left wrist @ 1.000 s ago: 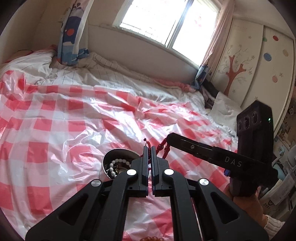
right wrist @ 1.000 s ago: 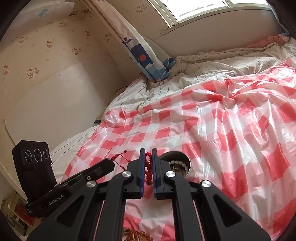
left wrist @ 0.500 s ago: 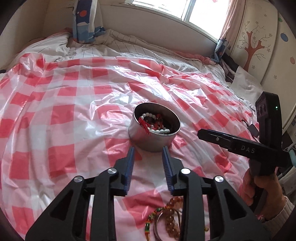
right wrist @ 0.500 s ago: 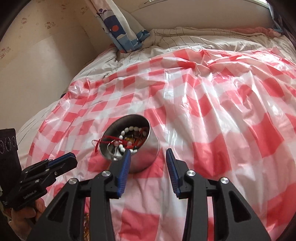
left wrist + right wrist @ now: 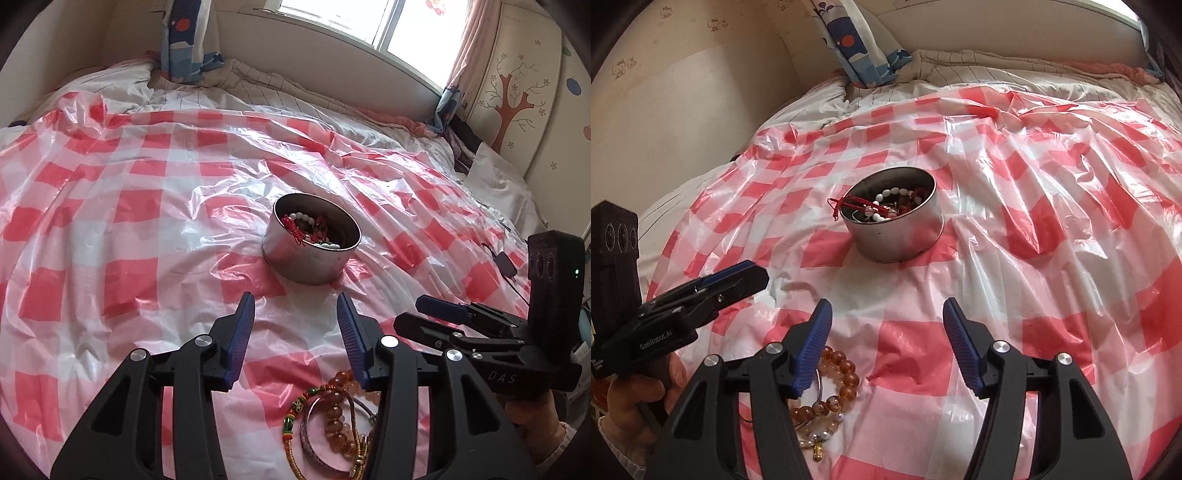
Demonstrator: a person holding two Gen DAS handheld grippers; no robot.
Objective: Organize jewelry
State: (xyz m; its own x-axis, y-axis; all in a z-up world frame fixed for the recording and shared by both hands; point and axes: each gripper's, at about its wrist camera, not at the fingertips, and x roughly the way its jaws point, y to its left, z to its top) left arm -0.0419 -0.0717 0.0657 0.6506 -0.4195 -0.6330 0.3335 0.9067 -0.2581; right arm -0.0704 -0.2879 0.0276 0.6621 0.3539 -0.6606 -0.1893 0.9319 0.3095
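Observation:
A round metal tin [image 5: 306, 262] [image 5: 905, 236] stands on the red-and-white checked plastic sheet [image 5: 129, 221]. It holds white beads and a red cord bracelet [image 5: 849, 202], whose tail hangs over the rim. Near the front edge lies a pile of jewelry: amber bead bracelets [image 5: 336, 419] [image 5: 844, 373], a green-and-gold cord [image 5: 293, 413] and a silver bangle [image 5: 312, 445]. My left gripper [image 5: 295, 297] [image 5: 753, 277] and my right gripper [image 5: 888, 302] [image 5: 413, 314] hover short of the tin, over the pile. The jaws of both are opening, with nothing between them.
The sheet covers a bed with a rumpled white quilt [image 5: 258, 92] behind. A blue patterned curtain [image 5: 857, 48] hangs at the back wall. A wardrobe with a tree picture [image 5: 517, 92] stands on the right. A black cable [image 5: 504, 264] lies near the right edge of the sheet.
A second ago both grippers were shut on the red cord bracelet above the tin. It now lies in the tin; both grippers have let go, opened and drawn back over the jewelry pile.

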